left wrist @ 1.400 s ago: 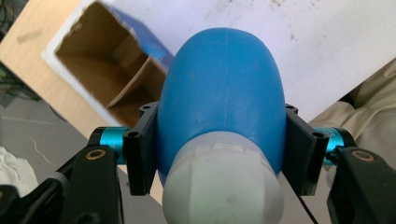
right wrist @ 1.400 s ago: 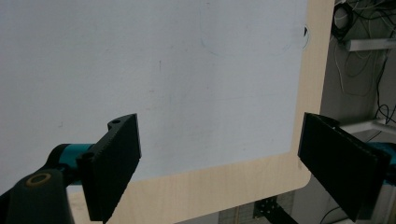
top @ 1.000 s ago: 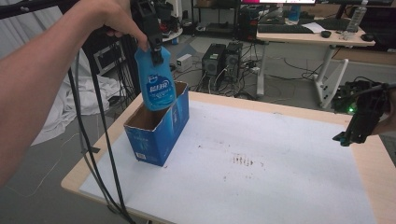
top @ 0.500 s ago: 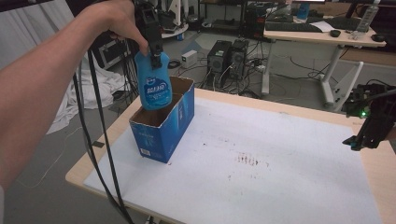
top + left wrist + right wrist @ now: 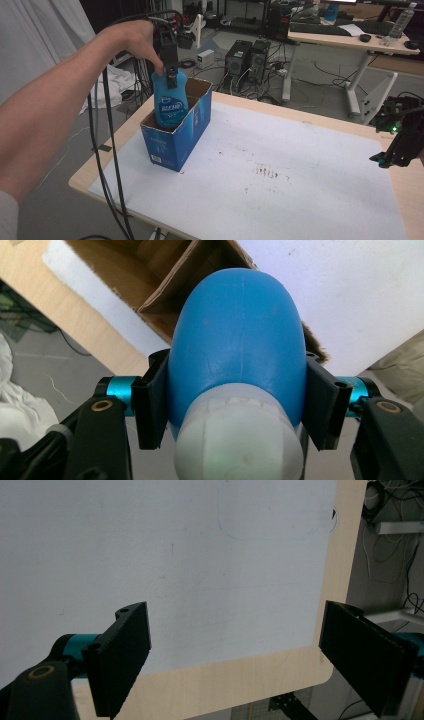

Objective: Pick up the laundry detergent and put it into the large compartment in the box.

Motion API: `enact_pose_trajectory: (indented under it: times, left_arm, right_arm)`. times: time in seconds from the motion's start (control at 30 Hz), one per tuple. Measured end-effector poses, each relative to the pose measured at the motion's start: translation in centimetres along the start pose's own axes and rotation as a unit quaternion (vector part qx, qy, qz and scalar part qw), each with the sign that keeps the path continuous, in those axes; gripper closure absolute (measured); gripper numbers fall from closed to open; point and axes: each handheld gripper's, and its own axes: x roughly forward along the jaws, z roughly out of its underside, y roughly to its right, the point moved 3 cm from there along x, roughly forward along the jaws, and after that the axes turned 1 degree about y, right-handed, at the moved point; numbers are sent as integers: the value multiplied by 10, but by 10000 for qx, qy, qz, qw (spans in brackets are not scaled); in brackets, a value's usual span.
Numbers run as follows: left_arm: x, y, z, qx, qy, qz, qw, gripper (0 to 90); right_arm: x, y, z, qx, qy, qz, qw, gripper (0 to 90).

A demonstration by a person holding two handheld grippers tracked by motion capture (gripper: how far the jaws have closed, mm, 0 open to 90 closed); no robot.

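A blue bottle (image 5: pixel 170 102) with a white cap hangs upright, its lower part inside an open blue cardboard box (image 5: pixel 177 145) at the table's left side. My left gripper (image 5: pixel 171 79) points down from above, shut on the bottle's shoulder just under the cap. In the left gripper view both black pads press on the bottle (image 5: pixel 237 340) over the box's brown inside (image 5: pixel 165 270). My right gripper (image 5: pixel 387 160) hovers at the table's right edge. Its jaws stand wide open with nothing between them in the right gripper view (image 5: pixel 245 665), over the white mat (image 5: pixel 175 555).
A white mat (image 5: pixel 280 165) covers the wooden table, with dark smudges (image 5: pixel 267 172) near its middle. Black cables (image 5: pixel 107 150) hang down past the table's left edge. Computer towers (image 5: pixel 245 57) and another desk (image 5: pixel 345 40) stand on the floor beyond.
My left gripper has come down with the bottle, whose lower part now sits inside the box. The right gripper has stayed where it was.
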Motion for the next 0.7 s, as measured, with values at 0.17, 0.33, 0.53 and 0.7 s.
enact_pose_trajectory:
  times: [0.17,0.33,0.53,0.7]
  left_arm:
    - [22,0,3,346,15,51,9994,382]
    - [37,1,2,600,-30,68,9982,381]
    - [50,2,3,851,19,77,9963,381]
    - [63,2,7,1095,72,97,9939,381]
  right_arm:
    - [1,1,-1,17,-18,-20,10000,124]
    - [3,1,-2,5,-45,-41,10000,124]
    - [6,1,-2,-4,-53,-65,10000,124]
    - [6,1,-3,-4,-35,-60,10000,124]
